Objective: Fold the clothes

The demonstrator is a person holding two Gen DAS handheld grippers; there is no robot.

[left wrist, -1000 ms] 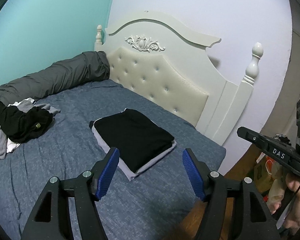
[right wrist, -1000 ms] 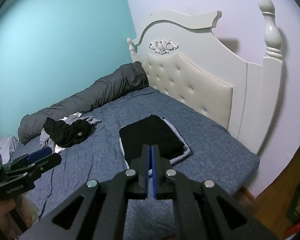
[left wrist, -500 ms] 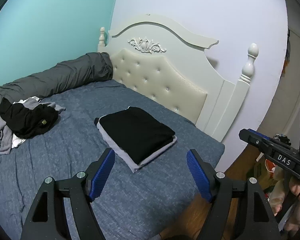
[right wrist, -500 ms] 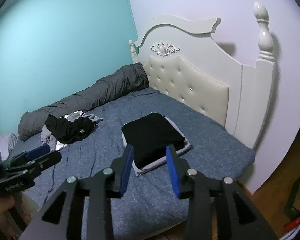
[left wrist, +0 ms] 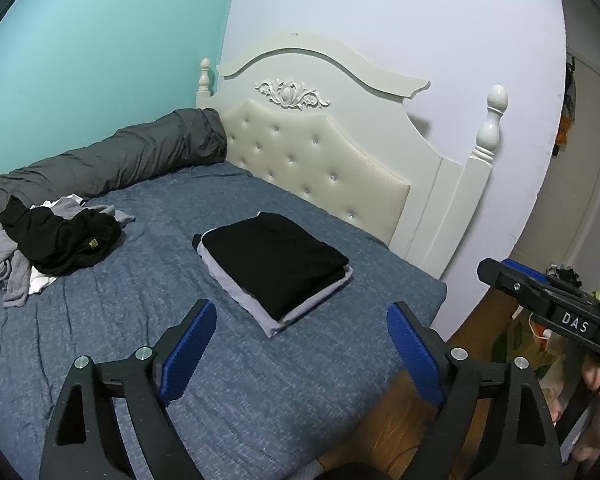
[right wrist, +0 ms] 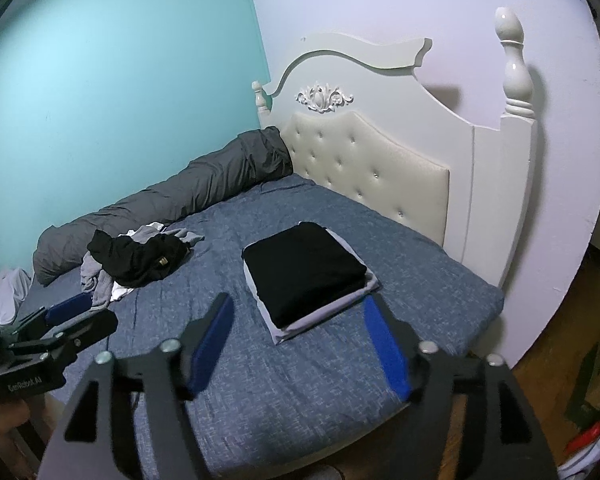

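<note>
Both my grippers hang over the near edge of the bed (left wrist: 112, 344), empty. My left gripper (left wrist: 300, 344) has its jaws spread wide with only blue bedcover between the pads; they have just been opening further. My right gripper (right wrist: 304, 344) has also just been opening, and its jaws now stand well apart with nothing between them.

The folded stack (left wrist: 274, 264) lies on the bed just ahead of both grippers, near the padded headboard (left wrist: 320, 160): a black garment (right wrist: 304, 268) squared up on top of a pale grey folded piece (right wrist: 320, 316), with the grey edge showing along the near and right sides. Neither gripper touches it. I judge that fold finished and this moment a pause between garments.

What is left to do sits well apart to the left: a loose heap of unfolded clothes (left wrist: 52, 240), black on top of grey and white pieces, close to the rolled grey duvet (left wrist: 112, 160) along the teal wall.

The next move, as I see it, calls for reaching across to that heap, pinching one garment free of the tangle, and spreading it flat on bare bedcover beside the stack, without dragging the stack askew
</note>
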